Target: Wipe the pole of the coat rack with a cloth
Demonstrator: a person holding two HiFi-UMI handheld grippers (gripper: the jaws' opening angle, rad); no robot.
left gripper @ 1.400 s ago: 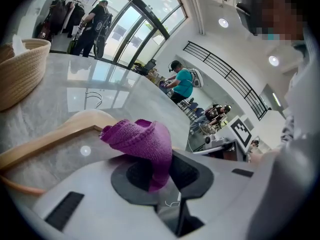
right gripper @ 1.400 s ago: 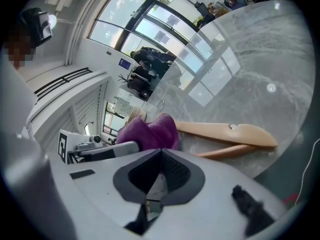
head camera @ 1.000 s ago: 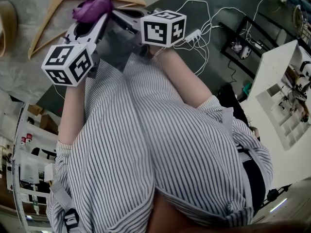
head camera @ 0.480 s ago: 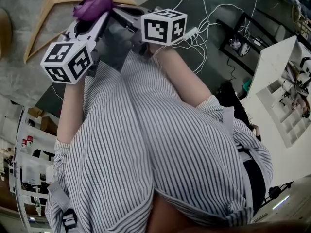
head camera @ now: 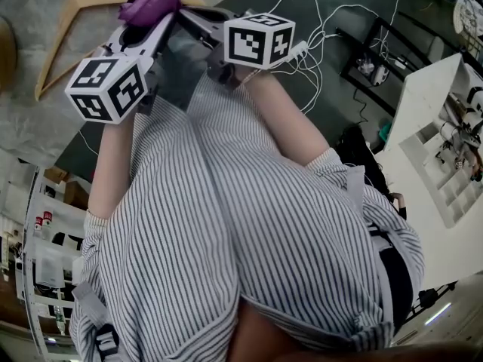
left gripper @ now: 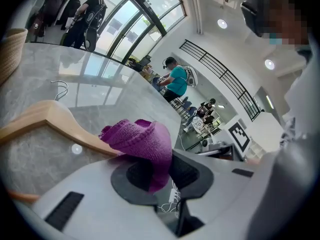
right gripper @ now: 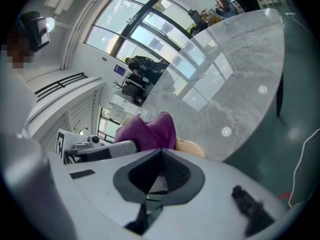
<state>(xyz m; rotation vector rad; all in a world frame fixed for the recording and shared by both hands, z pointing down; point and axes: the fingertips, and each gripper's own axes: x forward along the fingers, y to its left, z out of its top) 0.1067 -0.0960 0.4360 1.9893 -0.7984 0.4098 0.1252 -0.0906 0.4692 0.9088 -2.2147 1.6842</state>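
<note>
A purple knitted cloth [head camera: 149,6] is pinched in my left gripper [head camera: 155,19], held up close to the person's striped shirt. In the left gripper view the cloth [left gripper: 140,139] bunches out over the jaws of the left gripper [left gripper: 157,171], which is shut on it. My right gripper [head camera: 190,23] sits right beside it, with its marker cube toward the camera. In the right gripper view the right gripper [right gripper: 161,156] has its jaws together with nothing between them, and the cloth [right gripper: 147,130] shows just past them. No coat rack pole is in view.
A wooden hanger [head camera: 68,21] lies on a grey marble table [head camera: 30,127] beyond the grippers. White cables [head camera: 317,44] trail over the dark floor. A black rack [head camera: 377,59] and a white shelf unit [head camera: 445,149] stand at the right.
Both grippers have drifted slightly upward and to the right in the head view. The cloth stays held in the left gripper.
</note>
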